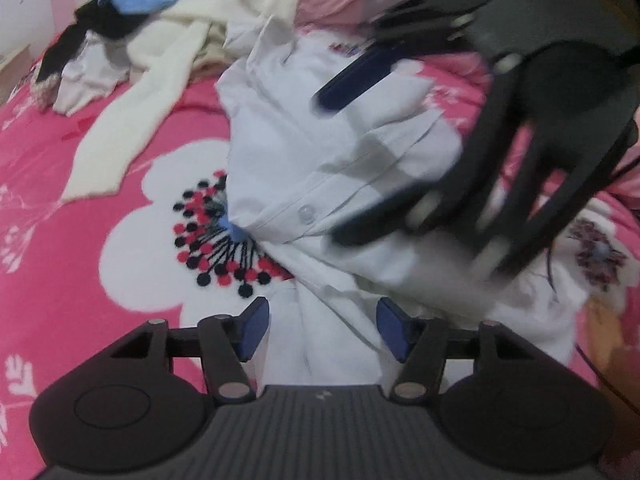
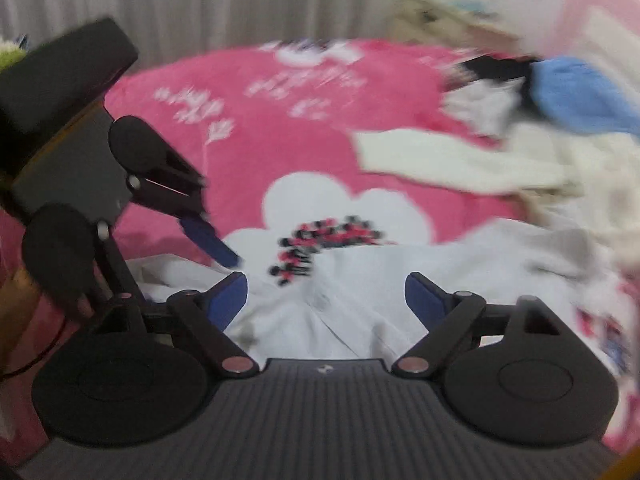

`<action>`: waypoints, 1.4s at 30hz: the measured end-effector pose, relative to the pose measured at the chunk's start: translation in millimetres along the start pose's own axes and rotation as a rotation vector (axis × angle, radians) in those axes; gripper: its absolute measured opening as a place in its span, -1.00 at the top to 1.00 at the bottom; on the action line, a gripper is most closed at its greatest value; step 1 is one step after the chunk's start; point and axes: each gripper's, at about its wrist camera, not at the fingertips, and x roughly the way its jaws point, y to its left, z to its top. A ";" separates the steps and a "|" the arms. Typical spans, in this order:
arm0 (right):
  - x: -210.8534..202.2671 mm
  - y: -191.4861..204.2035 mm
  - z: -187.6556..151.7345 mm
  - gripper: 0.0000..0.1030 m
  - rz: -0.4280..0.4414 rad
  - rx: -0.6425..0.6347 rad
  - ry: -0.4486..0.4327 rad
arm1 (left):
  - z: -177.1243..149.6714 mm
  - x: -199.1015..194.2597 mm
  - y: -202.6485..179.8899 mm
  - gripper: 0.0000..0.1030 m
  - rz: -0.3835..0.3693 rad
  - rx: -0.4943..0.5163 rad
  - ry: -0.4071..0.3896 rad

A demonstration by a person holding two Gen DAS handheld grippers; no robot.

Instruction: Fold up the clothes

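Left gripper (image 1: 322,328) sits nearest its own lens, blue pads (image 1: 253,330) spread wide, with white shirt (image 1: 320,168) fabric bunched between and under them; no pinch visible. Shirt lies crumpled on the pink floral blanket (image 1: 60,184), button placket facing up, partly covering the large white flower print. Right gripper (image 2: 326,300) — jaws also wide apart, hovering over the shirt's near edge, nothing clamped; that view is motion-blurred. In the left wrist view the right gripper crosses above the shirt from the right side, blurred. Pile of other clothes (image 1: 168,32) — cream, blue, black, grey pieces — lies further back on the blanket, apart from the shirt.
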 end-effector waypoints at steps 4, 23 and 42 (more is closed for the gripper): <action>52.1 -14.1 -1.2 0.82 0.003 0.022 0.138 | -1.7 12.6 12.0 0.20 0.027 -0.079 0.013; -213.4 -26.4 -241.6 0.94 -0.522 1.006 -0.073 | -36.5 -67.8 48.5 0.95 0.138 -0.257 0.117; -174.2 -95.4 -187.4 -0.33 -0.493 0.711 -0.106 | 71.3 -20.5 -6.0 -0.55 0.217 0.240 -0.049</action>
